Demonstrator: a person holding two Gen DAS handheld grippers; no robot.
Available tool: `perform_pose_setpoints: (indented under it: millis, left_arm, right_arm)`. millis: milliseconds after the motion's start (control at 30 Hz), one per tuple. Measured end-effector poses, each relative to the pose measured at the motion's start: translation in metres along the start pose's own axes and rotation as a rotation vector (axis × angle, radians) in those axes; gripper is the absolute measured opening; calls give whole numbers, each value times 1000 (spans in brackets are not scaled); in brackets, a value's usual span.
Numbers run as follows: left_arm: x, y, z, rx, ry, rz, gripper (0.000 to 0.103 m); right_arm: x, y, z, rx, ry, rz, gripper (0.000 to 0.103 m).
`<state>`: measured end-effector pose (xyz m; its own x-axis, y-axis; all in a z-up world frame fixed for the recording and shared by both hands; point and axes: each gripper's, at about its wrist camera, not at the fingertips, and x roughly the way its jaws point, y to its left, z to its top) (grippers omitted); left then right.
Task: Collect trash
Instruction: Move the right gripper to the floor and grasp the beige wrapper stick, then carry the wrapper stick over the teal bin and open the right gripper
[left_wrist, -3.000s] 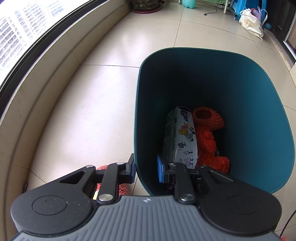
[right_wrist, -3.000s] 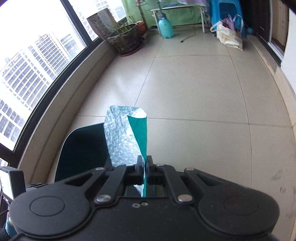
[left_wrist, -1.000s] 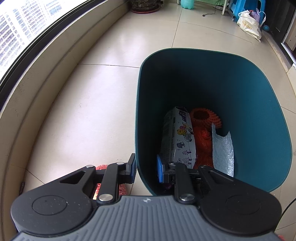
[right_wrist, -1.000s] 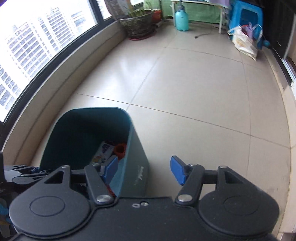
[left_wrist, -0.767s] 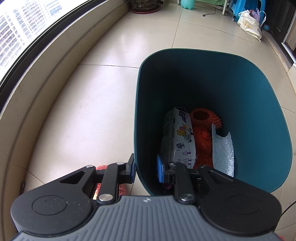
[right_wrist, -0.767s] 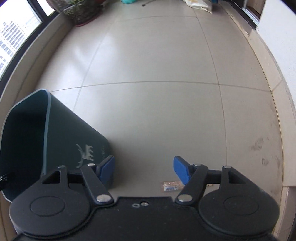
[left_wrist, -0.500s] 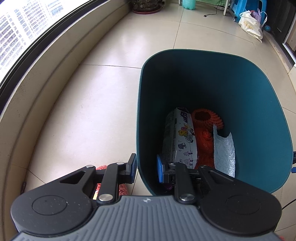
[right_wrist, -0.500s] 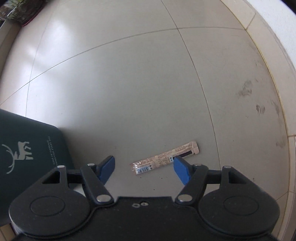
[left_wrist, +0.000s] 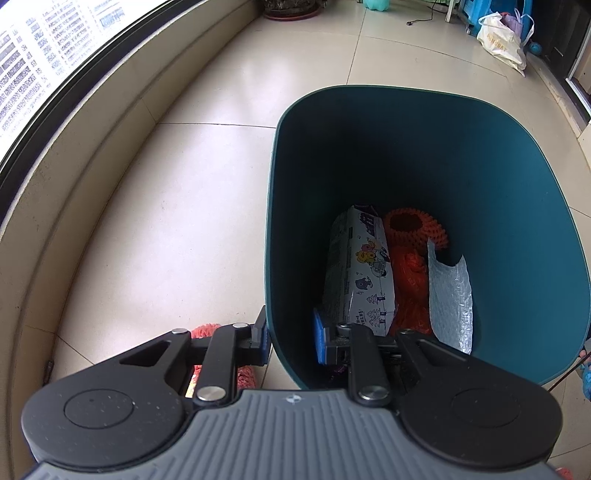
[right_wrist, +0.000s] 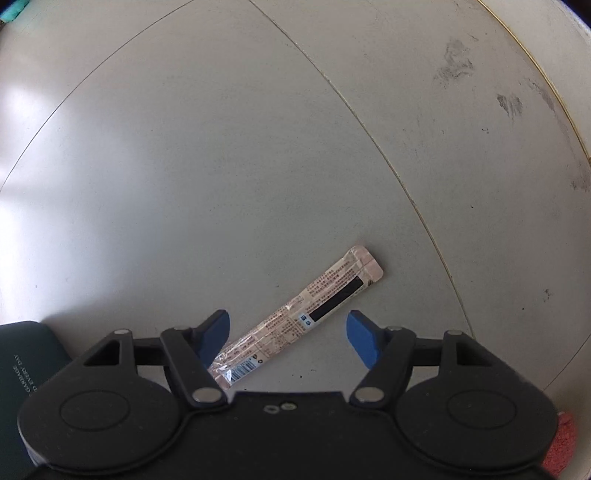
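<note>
- left gripper (left_wrist: 288, 338) is clamped on the near wall of the dark teal plastic trash bin (left_wrist: 517, 177): one blue pad sits outside the rim, the other inside, both pressed to the wall.
- it looks down into the bin at a steep angle.
- inside the bin, ahead of the left gripper's inner pad: a white carton with cartoon prints (left_wrist: 356, 269), lying lengthwise.
- just to the right of the carton sits orange foam netting (left_wrist: 410, 236), and right of that a silvery bubble-wrap mailer bag (left_wrist: 450, 299) leans on the bin's right wall.
- a bit of red fuzzy fabric (left_wrist: 207, 330) shows on the floor under the left gripper's outer finger.
- right gripper (right_wrist: 288, 334) points straight down at the pale tiled floor (right_wrist: 221, 147), jaws wide apart, holding nothing.
- its jaws have just been opening a little further and are steady now.
- a long thin beige sachet wrapper with a black stripe and barcode (right_wrist: 299, 317) lies flat on the floor, diagonal between the two blue pads.
- the barcode end sits close beside the left pad, partly hidden by that finger; the sealed end reaches up past the right pad. neither pad touches it as far as i can tell.
- a corner of the bin's outer wall shows at the lower left of the right gripper, well apart from the wrapper.
</note>
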<state>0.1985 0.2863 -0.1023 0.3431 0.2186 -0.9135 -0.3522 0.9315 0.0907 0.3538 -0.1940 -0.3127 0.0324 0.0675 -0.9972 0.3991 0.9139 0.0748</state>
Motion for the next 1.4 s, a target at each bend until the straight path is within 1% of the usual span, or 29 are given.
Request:
perform_pose_setpoints:
  millis: [67,167,233,300,333,400,467,533,633,833,867,967,1067,1133,1233,1267,1400]
  left_arm:
    - [1,0,0,3,3,1,22]
    - [1,-1,-1,10,2,6,22]
    - [2,-2,-1,8,5,5,22]
    - [3,-1,0,0,9,4,22]
    - [3,-1,1,-3,10,6,22]
    - [3,-2,0,-2,10,10,22]
    - [3,-3,0,1,8,14,22]
    - [3,-2,0,-2,9,13,22]
    - [4,-2,0,-2,9,13,22]
    - [4,-2,0,-2,6,16,22]
    - [4,-1,0,-4,5,16,22]
    - [4,-1,0,-4,0,16,22]
    - [4,-1,-1,-1,-5,20,22]
    - [5,0,-1,-4,-3,23,22]
    - [2,1,0,-13,-12,18,22]
    - [1,2,1,-16,-17,16,22]
    - [-2,3,1,-22,-22,6,22]
  right_arm:
    - [8,-3,3,28,6,-21,69]
    - [20,-7,6,73,28,-24,69]
    - [26,-6,8,73,36,-24,68]
    - [30,-4,9,60,38,-40,67]
    - [31,-2,8,49,38,-47,64]
    - [33,3,7,20,40,-78,60]
    - [31,12,4,-22,24,-89,57]
    - [29,17,2,-74,12,-90,44]
    - [27,24,-5,-142,-8,-94,34]
    - [21,30,-29,-294,-70,-94,25]
    - [18,35,-36,-317,-82,-96,25]
    - [8,32,-47,-368,-102,-73,23]
    - [-13,30,-54,-408,-131,-63,23]
    - [-35,35,-59,-446,-165,-42,22]
    - [-88,46,-64,-517,-236,13,22]
    - [-118,55,-60,-549,-260,50,22]
    - [-211,89,-83,-706,-371,181,22]
